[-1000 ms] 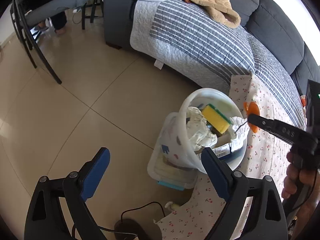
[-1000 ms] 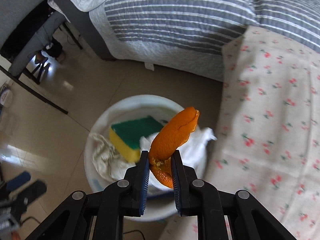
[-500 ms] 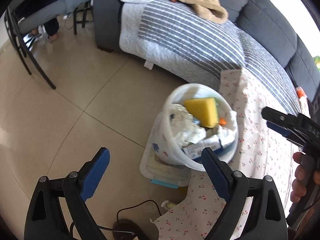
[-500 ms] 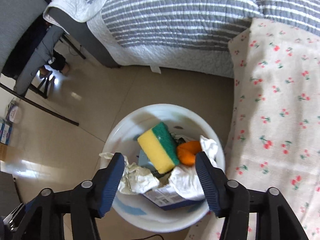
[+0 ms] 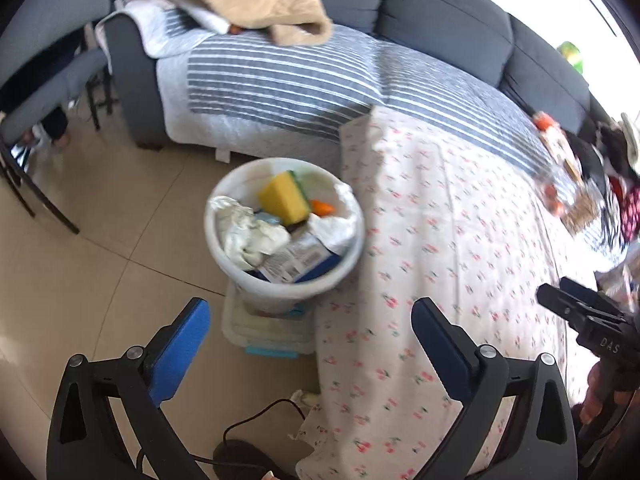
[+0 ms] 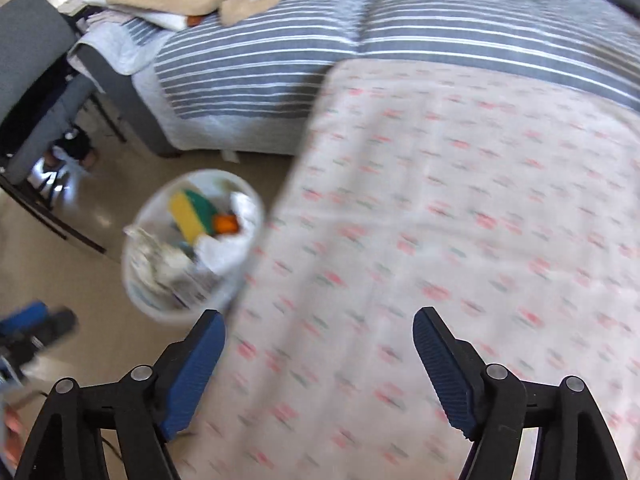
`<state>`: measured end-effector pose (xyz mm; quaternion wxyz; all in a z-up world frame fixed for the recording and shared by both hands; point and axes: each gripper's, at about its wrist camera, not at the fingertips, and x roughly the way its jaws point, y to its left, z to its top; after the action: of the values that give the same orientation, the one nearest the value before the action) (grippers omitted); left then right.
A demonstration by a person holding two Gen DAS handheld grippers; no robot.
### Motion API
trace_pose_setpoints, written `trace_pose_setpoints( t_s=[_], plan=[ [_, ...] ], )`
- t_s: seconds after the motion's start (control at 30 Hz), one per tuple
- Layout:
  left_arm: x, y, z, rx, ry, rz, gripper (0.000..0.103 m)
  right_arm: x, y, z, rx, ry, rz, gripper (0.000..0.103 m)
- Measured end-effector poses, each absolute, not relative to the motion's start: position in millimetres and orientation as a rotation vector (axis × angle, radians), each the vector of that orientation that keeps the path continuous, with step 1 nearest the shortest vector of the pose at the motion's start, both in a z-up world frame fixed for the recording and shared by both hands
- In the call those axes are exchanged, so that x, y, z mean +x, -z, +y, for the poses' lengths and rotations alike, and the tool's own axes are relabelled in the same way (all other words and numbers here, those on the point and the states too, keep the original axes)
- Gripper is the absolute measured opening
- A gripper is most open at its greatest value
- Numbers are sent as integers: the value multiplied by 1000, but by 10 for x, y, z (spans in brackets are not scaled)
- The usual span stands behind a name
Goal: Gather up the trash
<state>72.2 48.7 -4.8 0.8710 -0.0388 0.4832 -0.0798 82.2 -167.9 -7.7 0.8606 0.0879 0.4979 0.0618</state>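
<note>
Both tongs, left tongs (image 5: 310, 344) and right tongs (image 6: 318, 356), are being held wide apart and empty. The orange peel (image 5: 322, 207) is lying in the white bin (image 5: 280, 280) beside the tabletop's (image 5: 440, 240) left edge. Remaining trash at the far right corner (image 5: 568, 184) is probably best being approached slowly, tongs kept spread.

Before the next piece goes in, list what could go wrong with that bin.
1. The white bin is heaped to its rim; the yellow sponge and orange peel sit on top and might spill.
2. It stands on a small plastic box, so a nudge from either open tongs could tip it.
</note>
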Motion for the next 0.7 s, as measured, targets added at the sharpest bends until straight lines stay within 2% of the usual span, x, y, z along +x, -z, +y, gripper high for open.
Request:
trace_pose_setpoints(
  t_s=[0.23,0.3,0.53,0.7],
  plan=[
    [316,120,119,-51,194,1028,103,145,-116,-2093,87,48,952,94],
    [193,114,79,-60,196,1022,103,-31,-192,-2141,67,80,908,102],
    [-222,-66,-217,43,157,854,103,-740,-293,-2206,36,198,789,102],
    [-309,-41,-360,63,136,838,103,-944,-309,-2259,12,238,740,102]
  ],
)
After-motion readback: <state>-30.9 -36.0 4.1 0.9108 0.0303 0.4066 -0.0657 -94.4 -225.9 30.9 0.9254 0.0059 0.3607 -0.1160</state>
